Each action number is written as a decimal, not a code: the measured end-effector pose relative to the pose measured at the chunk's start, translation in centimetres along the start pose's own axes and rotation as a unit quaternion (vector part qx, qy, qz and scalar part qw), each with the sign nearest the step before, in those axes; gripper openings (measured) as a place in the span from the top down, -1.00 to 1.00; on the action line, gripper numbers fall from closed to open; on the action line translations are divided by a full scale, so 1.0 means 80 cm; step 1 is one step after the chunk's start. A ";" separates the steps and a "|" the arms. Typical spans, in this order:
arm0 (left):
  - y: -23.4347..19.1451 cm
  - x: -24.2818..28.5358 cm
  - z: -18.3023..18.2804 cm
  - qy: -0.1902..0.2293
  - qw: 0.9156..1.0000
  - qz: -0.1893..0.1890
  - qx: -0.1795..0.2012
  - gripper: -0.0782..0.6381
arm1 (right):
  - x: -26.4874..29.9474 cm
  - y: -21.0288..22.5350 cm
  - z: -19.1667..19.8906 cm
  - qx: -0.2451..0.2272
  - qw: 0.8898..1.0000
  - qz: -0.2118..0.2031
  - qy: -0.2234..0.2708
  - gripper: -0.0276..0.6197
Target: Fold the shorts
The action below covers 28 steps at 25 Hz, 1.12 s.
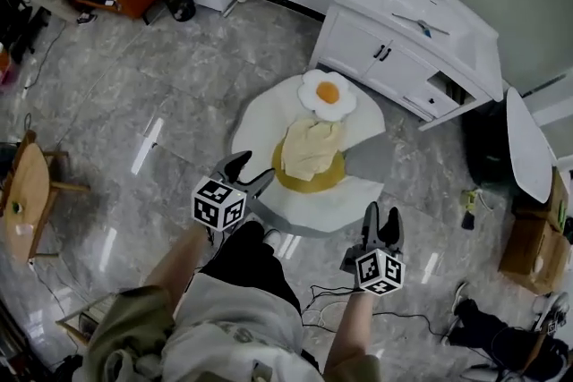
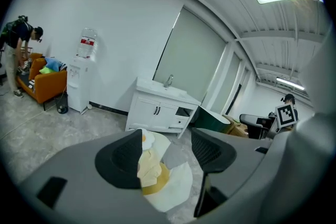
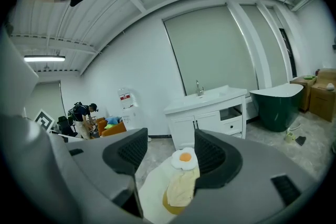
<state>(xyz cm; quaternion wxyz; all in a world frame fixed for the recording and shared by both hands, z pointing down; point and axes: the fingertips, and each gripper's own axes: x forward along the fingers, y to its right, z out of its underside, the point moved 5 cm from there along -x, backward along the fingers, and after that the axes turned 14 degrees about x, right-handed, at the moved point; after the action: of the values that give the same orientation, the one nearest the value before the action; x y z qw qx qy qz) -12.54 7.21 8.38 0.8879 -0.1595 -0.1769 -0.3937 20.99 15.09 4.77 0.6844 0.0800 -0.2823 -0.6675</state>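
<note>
Shorts, pale yellow, lie crumpled on the white table just beside a fried-egg cushion. Left tool and right tool hover at its near edge, jaws apart, empty. White sink cabinet stands beyond.

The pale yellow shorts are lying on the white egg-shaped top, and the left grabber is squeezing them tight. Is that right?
Not quite. The left gripper is not squeezing anything. The left gripper view shows its jaws standing apart in the air, not touching the pale yellow shorts. The rest is right: the shorts do lie on the white egg-shaped top.
</note>
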 end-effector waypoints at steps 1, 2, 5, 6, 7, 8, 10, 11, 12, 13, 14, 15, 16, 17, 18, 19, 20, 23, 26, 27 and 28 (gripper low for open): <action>-0.008 0.007 0.004 -0.008 1.000 0.002 -0.003 -0.01 | 0.010 0.000 0.002 0.001 1.000 0.003 -0.004 0.08; -0.016 0.013 0.007 -0.016 1.000 0.004 -0.006 -0.01 | 0.022 0.000 0.005 0.002 1.000 0.006 -0.008 0.08; -0.042 0.030 0.011 -0.033 0.999 0.013 -0.014 -0.01 | 0.056 -0.004 0.012 0.007 1.000 0.013 -0.016 0.08; -0.049 0.036 0.012 -0.037 0.999 0.017 -0.014 -0.01 | 0.066 -0.005 0.014 0.008 1.000 0.015 -0.018 0.08; -0.055 0.043 0.014 -0.041 0.999 0.022 -0.014 -0.01 | 0.075 -0.005 0.018 0.008 1.000 0.016 -0.020 0.08; -0.061 0.050 0.017 -0.046 0.999 0.027 -0.012 -0.01 | 0.084 -0.006 0.022 0.007 1.000 0.017 -0.024 0.08; -0.075 0.065 0.026 -0.058 0.998 0.036 -0.009 -0.01 | 0.105 -0.006 0.035 0.005 0.999 0.021 -0.035 0.08; -0.084 0.073 0.031 -0.065 0.997 0.037 -0.008 -0.01 | 0.118 -0.005 0.043 0.006 0.999 0.022 -0.040 0.08; -0.095 0.082 0.036 -0.072 0.997 0.037 -0.008 -0.01 | 0.133 -0.004 0.052 0.009 0.999 0.022 -0.046 0.08; -0.103 0.092 0.042 -0.078 0.996 0.036 -0.009 -0.01 | 0.148 -0.001 0.060 0.012 0.998 0.023 -0.052 0.08; -0.108 0.103 0.049 -0.083 0.996 0.036 -0.013 -0.01 | 0.159 0.005 0.068 0.014 0.998 0.026 -0.058 0.08; -0.109 0.114 0.059 -0.089 0.995 0.037 -0.018 -0.01 | 0.166 0.015 0.074 0.014 0.997 0.032 -0.066 0.08; -0.106 0.126 0.069 -0.095 0.994 0.039 -0.024 -0.01 | 0.171 0.027 0.081 0.013 0.996 0.038 -0.074 0.08; -0.103 0.139 0.080 -0.101 0.994 0.040 -0.029 -0.01 | 0.177 0.041 0.088 0.011 0.996 0.043 -0.081 0.08; -0.101 0.153 0.092 -0.107 0.993 0.041 -0.031 -0.01 | 0.186 0.055 0.096 0.009 0.995 0.046 -0.089 0.08; -0.100 0.168 0.104 -0.114 0.992 0.041 -0.032 -0.01 | 0.195 0.069 0.106 0.009 0.994 0.048 -0.097 0.08; -0.098 0.181 0.119 -0.122 0.991 0.041 -0.033 -0.01 | 0.204 0.084 0.118 0.008 0.993 0.050 -0.106 0.08; -0.091 0.216 0.180 -0.152 0.986 0.041 -0.061 -0.01 | 0.222 0.131 0.165 0.002 0.988 0.059 -0.142 0.08; -0.092 0.262 0.259 -0.180 0.977 0.038 -0.106 -0.01 | 0.250 0.180 0.229 -0.009 0.982 0.061 -0.178 0.08; -0.093 0.278 0.287 -0.192 0.974 0.037 -0.116 -0.01 | 0.261 0.195 0.252 -0.008 0.980 0.060 -0.189 0.08; -0.094 0.294 0.315 -0.205 0.970 0.036 -0.122 -0.01 | 0.271 0.209 0.275 -0.006 0.978 0.059 -0.199 0.08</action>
<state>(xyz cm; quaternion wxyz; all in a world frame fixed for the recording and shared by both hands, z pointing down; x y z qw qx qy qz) -8.18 -2.09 42.13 0.8199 -0.3507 -0.3001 -0.3387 23.59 1.82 37.16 0.6534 -0.0755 -0.4127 -0.6302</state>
